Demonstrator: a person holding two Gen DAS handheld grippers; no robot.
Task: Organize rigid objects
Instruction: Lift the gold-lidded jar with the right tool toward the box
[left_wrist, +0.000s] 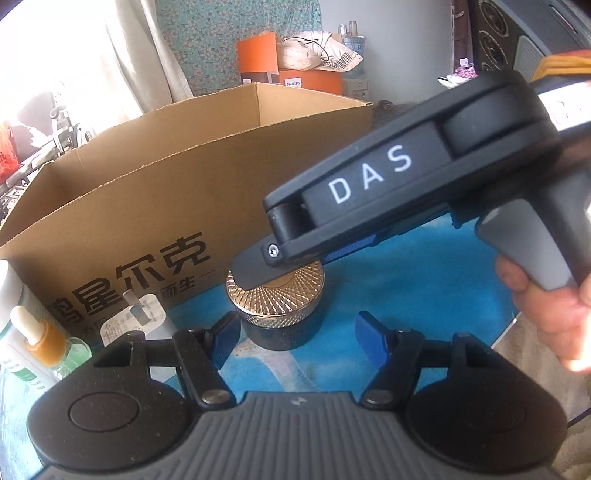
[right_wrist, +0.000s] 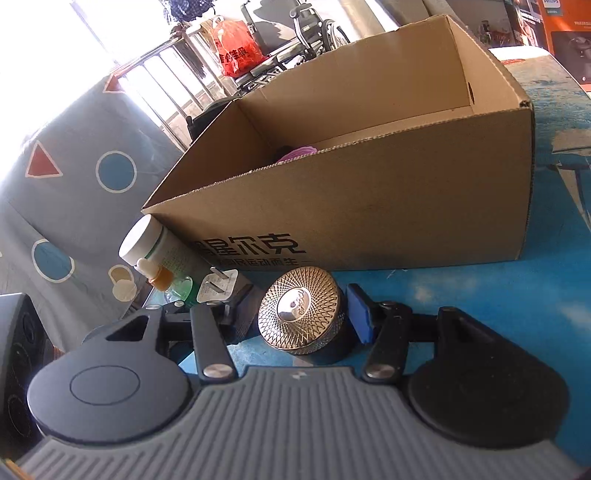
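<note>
A dark jar with a gold patterned lid stands on the blue table before a cardboard box. My right gripper has its jaws around the jar, blue pads at its sides; whether they press on it is unclear. In the left wrist view the right gripper reaches down over the lid from the upper right. My left gripper is open and empty just in front of the jar.
Left of the jar stand a white tube, a green dropper bottle with an orange collar and a white plug adapter. A pink object lies inside the box. A speaker stands at the far left.
</note>
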